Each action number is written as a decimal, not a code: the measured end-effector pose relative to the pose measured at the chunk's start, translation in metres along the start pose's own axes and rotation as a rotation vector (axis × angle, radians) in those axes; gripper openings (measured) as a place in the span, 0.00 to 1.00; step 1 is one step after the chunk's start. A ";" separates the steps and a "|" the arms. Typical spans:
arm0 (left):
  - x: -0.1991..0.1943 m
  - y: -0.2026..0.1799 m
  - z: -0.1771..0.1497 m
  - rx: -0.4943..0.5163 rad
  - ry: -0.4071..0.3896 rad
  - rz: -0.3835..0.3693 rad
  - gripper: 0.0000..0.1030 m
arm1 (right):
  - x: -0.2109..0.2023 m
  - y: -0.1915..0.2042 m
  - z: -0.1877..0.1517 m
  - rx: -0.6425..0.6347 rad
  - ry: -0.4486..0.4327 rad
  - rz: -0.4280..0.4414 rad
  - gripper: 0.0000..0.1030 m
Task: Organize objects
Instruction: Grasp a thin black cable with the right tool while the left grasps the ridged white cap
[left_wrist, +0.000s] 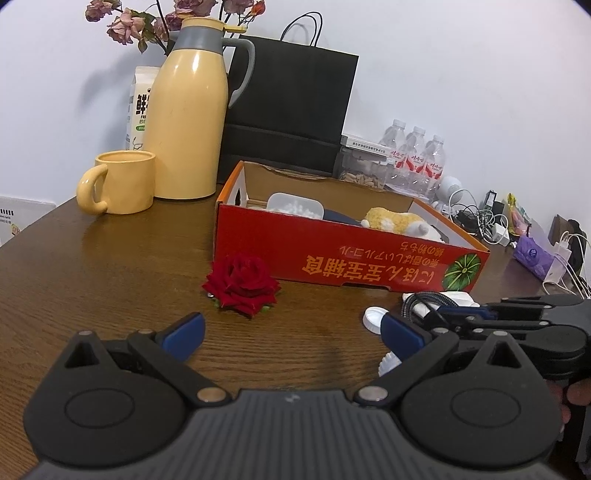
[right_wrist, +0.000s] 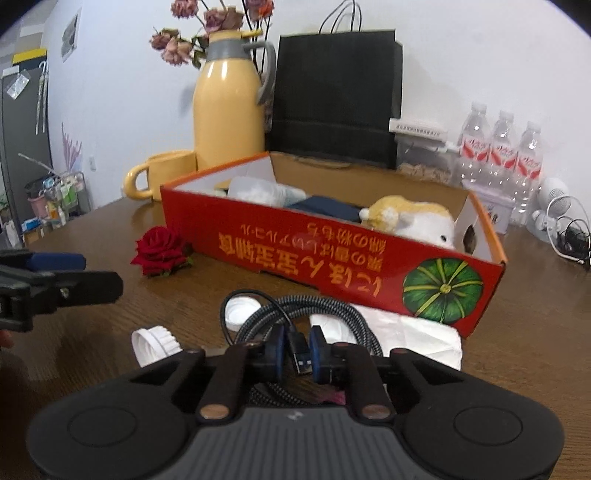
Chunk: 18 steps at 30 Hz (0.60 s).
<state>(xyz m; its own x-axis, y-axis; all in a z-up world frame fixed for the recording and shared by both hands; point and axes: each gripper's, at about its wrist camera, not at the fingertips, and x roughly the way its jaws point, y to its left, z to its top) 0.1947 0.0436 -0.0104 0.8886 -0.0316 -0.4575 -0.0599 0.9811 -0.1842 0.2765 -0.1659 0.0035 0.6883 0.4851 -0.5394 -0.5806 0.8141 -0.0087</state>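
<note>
A red cardboard box (left_wrist: 332, 254) (right_wrist: 295, 243) stands on the wooden table and holds a plush toy (left_wrist: 399, 221) (right_wrist: 410, 218), a clear container (left_wrist: 295, 205) and a dark blue item (right_wrist: 325, 208). A red rose (left_wrist: 242, 282) (right_wrist: 160, 251) lies in front of the box's left end. My left gripper (left_wrist: 291, 334) is open and empty, just short of the rose. My right gripper (right_wrist: 297, 349) is shut on a coiled braided USB cable (right_wrist: 306, 308), low over the table in front of the box. The cable also shows in the left wrist view (left_wrist: 424, 301).
Two white bottle caps (right_wrist: 240, 308) (right_wrist: 157, 341) and a white tissue (right_wrist: 410, 328) lie near the cable. A yellow thermos (left_wrist: 186, 122), yellow mug (left_wrist: 120, 182), black paper bag (left_wrist: 291, 107) and water bottles (left_wrist: 417, 158) stand behind the box. Chargers and cables (left_wrist: 491, 221) clutter the right.
</note>
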 end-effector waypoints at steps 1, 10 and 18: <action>0.000 0.000 0.000 -0.001 0.001 0.001 1.00 | -0.002 0.000 0.000 -0.002 -0.008 -0.001 0.13; 0.002 0.000 0.000 -0.004 0.003 -0.001 1.00 | -0.028 0.002 -0.002 0.004 -0.117 -0.035 0.13; -0.005 -0.016 0.000 0.016 -0.020 -0.009 1.00 | -0.049 -0.006 -0.006 0.037 -0.170 -0.052 0.13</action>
<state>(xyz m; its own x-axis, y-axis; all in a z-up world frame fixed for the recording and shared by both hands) 0.1914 0.0279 -0.0047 0.8982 -0.0364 -0.4381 -0.0449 0.9837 -0.1739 0.2438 -0.1961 0.0245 0.7826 0.4861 -0.3889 -0.5279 0.8493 -0.0009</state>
